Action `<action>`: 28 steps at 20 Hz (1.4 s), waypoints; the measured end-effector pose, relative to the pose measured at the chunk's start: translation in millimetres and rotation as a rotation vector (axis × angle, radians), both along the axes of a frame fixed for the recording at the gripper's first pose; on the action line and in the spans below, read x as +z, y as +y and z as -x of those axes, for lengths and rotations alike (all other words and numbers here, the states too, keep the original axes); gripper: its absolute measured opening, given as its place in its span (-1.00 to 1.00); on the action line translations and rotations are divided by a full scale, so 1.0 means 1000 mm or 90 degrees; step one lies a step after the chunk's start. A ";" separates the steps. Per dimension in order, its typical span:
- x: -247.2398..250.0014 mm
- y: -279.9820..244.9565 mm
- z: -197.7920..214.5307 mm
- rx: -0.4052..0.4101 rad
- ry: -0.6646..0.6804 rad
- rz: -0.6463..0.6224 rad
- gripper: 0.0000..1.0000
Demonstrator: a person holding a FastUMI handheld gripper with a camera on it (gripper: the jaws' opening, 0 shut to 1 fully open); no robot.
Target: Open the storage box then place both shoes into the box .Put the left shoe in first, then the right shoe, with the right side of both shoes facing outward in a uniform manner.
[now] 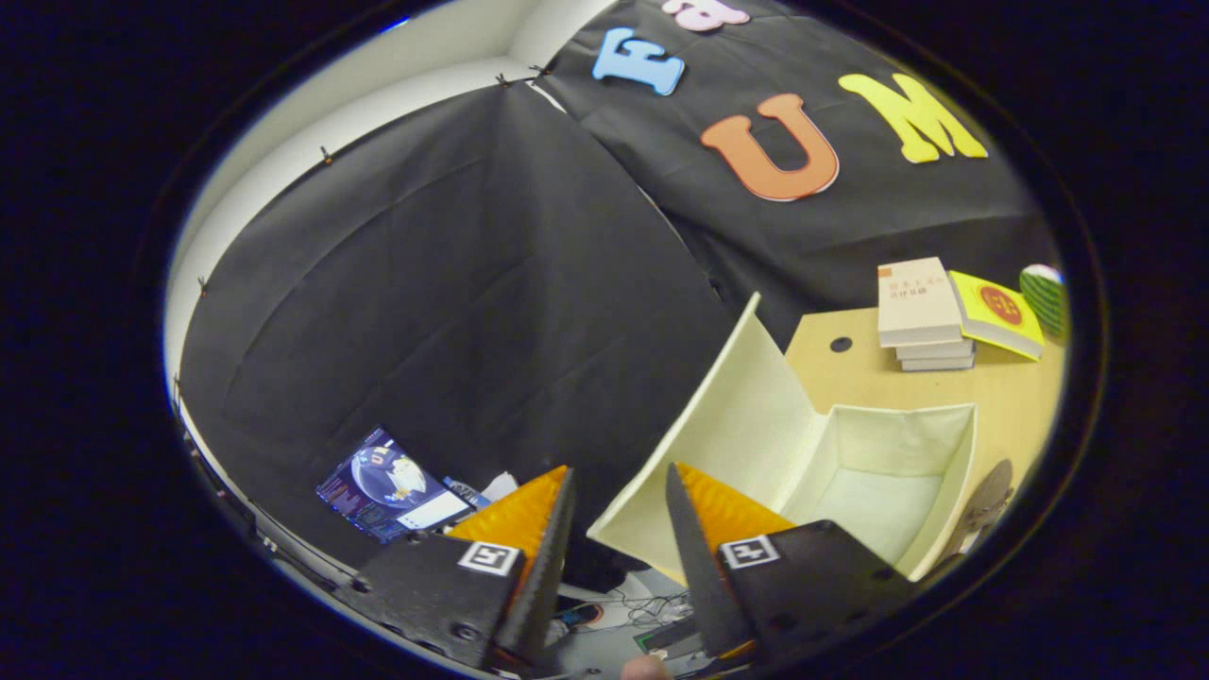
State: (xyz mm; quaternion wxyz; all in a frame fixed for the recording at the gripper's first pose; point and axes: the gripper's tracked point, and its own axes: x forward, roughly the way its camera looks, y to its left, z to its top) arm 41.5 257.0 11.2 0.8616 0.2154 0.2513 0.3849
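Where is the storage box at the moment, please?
In the gripper view the storage box stands open on the wooden table, just ahead of the open gripper, lid raised on its near side, with the stack of books beyond it.

Books (921, 312) behind storage box (878, 472) on table (1011, 397)

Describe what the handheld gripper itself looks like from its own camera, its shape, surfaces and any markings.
The gripper has two wedge-shaped fingers that taper to narrow tips, with ribbed inner faces. Each sits on a dark, matte, angular body fastened with screws. Each body carries a square black-and-white fiducial marker near the finger base. No cable on the gripper itself can be made out.
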 end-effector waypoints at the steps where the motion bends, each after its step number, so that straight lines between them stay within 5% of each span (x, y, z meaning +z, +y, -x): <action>1: 0.001 -0.001 -0.002 -0.012 -0.017 0.006 0.31; 3: 0.006 -0.007 -0.003 -0.029 -0.048 0.023 0.86; 6: 0.009 -0.028 -0.001 -0.058 -0.090 0.051 1.00; 13: 0.012 -0.114 0.009 -0.154 -0.138 0.107 1.00; 21: -0.032 -0.273 0.012 -0.322 -0.109 0.250 1.00; 28: -0.124 -0.341 0.014 -0.314 0.045 0.332 1.00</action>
